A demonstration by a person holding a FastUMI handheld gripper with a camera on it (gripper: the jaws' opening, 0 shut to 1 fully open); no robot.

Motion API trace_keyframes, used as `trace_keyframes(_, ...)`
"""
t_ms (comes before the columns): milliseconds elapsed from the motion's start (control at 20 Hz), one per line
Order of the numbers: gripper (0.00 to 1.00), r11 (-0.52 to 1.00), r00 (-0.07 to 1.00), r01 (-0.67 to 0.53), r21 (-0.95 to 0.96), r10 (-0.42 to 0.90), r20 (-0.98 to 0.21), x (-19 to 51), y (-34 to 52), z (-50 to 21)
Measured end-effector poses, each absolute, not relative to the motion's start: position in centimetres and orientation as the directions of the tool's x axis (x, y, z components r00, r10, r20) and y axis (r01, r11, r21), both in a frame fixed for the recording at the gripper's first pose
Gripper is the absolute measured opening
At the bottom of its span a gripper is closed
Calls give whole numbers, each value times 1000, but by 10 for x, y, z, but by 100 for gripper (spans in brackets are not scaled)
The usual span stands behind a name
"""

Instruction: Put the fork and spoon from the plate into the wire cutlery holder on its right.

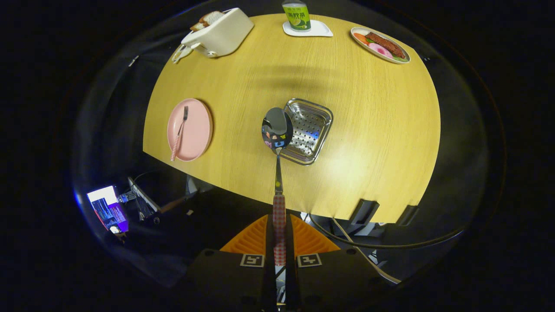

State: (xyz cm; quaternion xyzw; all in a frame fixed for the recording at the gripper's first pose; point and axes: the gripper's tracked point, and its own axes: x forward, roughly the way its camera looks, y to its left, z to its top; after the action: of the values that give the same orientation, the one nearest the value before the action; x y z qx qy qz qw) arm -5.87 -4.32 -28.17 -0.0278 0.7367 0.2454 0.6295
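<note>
Round wooden table (pixel 360 143) in a dark booth; gripper (pixel 279 242) clamped tight on spoon (pixel 277 130) by its checked handle, bowl hanging over the near-left rim of the holder (pixel 310 130); best to centre it over the holder, then lower before release; fork (pixel 180 130) lies on pink plate (pixel 197 130), left; spoon bowl mirror-shiny.

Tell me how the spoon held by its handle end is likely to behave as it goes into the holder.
The spoon looks like rigid metal, so it should not flex. Held by the gripper far from its bowl, it may pivot or slip. Dropped into the wire cutlery holder, it will probably clatter and lean.
</note>
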Motion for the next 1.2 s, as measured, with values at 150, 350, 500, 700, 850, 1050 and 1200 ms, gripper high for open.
trace_keyframes(150, 13, 888, -314, -340, 308, 202, -928, -51, -49, -291)
trace_keyframes(350, 13, 907, -419, -317, 277, 128, -899, -42, -51, -308)
trace_keyframes(500, 13, 917, -451, -305, 255, 97, -887, -28, -41, -318)
trace_keyframes(700, 13, 929, -474, -284, 239, 80, -877, -16, -33, -331)
trace_keyframes(850, 15, 933, -480, -265, 244, 92, -873, -13, -28, -337)
trace_keyframes(1050, 16, 937, -450, -246, 247, 115, -885, -6, -27, -343)
trace_keyframes(1200, 19, 933, -406, -247, 260, 144, -903, 0, -27, -340)
